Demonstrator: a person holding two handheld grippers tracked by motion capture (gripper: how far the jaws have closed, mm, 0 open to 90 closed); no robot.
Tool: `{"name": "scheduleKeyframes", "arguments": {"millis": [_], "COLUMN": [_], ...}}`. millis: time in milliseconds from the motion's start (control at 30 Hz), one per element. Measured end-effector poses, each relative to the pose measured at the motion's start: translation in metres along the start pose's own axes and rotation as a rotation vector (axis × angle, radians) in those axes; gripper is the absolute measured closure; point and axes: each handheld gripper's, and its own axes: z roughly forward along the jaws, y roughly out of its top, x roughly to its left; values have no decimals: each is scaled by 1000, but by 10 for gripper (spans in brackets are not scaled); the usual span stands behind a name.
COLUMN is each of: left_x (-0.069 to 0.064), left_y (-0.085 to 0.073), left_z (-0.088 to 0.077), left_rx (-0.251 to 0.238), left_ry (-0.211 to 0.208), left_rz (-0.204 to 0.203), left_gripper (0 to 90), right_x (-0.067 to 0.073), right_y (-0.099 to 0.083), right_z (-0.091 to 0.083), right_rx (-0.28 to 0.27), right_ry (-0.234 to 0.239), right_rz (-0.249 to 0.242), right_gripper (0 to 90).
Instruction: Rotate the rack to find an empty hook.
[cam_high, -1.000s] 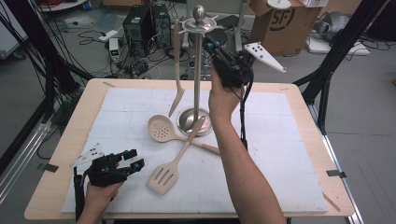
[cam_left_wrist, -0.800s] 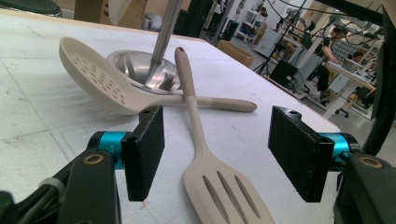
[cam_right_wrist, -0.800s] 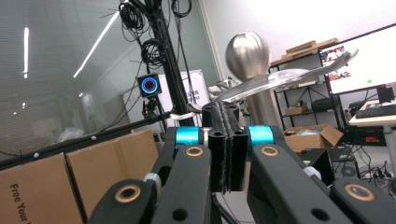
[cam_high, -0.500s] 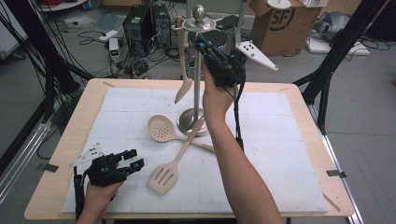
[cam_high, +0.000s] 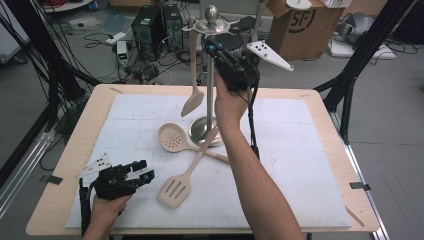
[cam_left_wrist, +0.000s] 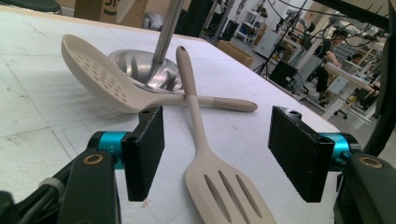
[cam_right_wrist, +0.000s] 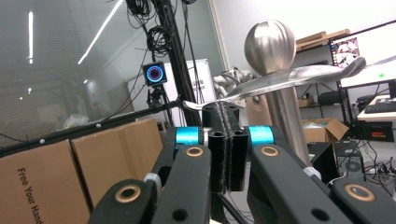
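A steel rack (cam_high: 210, 82) with a ball top (cam_right_wrist: 270, 44) stands mid-table. A beige spatula (cam_high: 192, 102) hangs from its left hook. My right gripper (cam_high: 210, 44) is raised beside the rack's top, just right of the spatula's handle. Its jaws (cam_right_wrist: 227, 116) are shut, pad against pad, with nothing visible between them. A perforated spoon (cam_high: 170, 136) and a slotted turner (cam_high: 175, 190) lie crossed on the mat by the rack's base (cam_left_wrist: 140, 70). My left gripper (cam_high: 142, 171) rests at the front left, open (cam_left_wrist: 217, 149). The turner (cam_left_wrist: 224, 186) lies just ahead of it, untouched, and the spoon (cam_left_wrist: 102, 77) lies beyond.
A white mat (cam_high: 300, 165) covers most of the wooden table (cam_high: 75, 150). The right forearm (cam_high: 250, 170) crosses the middle of the table. Beyond the far edge are a cardboard box (cam_high: 300, 25), a computer case (cam_high: 147, 25) and floor cables. Black frame poles (cam_high: 365, 55) stand at both sides.
The right gripper has moved left and up toward the rack's top. The hanging spatula has swung from a tilt to nearly straight down. The left gripper has stayed put.
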Motion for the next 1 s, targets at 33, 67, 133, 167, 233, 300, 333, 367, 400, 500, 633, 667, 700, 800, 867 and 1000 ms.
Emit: {"name": "scheduleKeyframes", "arguments": {"millis": [33, 67, 133, 167, 233, 300, 333, 367, 400, 500, 633, 667, 700, 800, 867, 1000], "left_x": [0, 0, 0, 0, 0, 0, 0, 1, 1, 1, 1, 1, 1, 0, 0, 2], "left_y": [0, 0, 0, 0, 0, 0, 0, 0, 0, -1, -1, 0, -1, -1, -1, -1], "left_z": [0, -1, -1, -1, -1, -1, -2, -2, -2, -3, -4, -3, -3, -3, -3, -5], "left_rx": [0, -1, -3, -2, 0, -1, -1, -1, 0, 0, -6, -3, -2, -2, 1, 1], "left_ry": [0, 1, 2, 1, 0, 0, 1, 1, 1, 4, 6, 7, 7, 6, 6, 5], "left_rz": [1, 0, -2, -1, -1, -2, -1, -2, -1, -1, -8, -6, -5, -3, -1, -2], "left_gripper": [367, 367, 367, 367, 367, 366, 367, 366, 366, 366, 366, 366, 366, 366, 366, 365], "right_x": [0, 1, 1, 0, 0, 1, 1, 1, 1, -2, -11, -13, -15, -17, -17, -16], "right_y": [0, 0, -1, 0, 0, 0, 0, 0, -1, -4, -8, -8, -8, -6, -5, -4], "right_z": [1, 1, 1, 1, 0, 0, -1, -2, -4, -10, -23, -26, -28, -33, -36, -43], "right_rx": [3, 10, 13, 13, 9, 14, 18, 17, 13, 17, 27, 26, 27, 26, 31, 44], "right_ry": [2, 3, 2, 0, -2, -5, -5, -5, -8, -16, -32, -38, -43, -56, -53, -37], "right_rz": [-7, -9, -15, -13, -10, -13, -19, -24, -22, -30, -13, 4, 14, 12, 1, -13], "right_gripper": [900, 900, 900, 900, 900, 900, 900, 900, 900, 897, 867, 822, 777, 660, 613, 496]}}
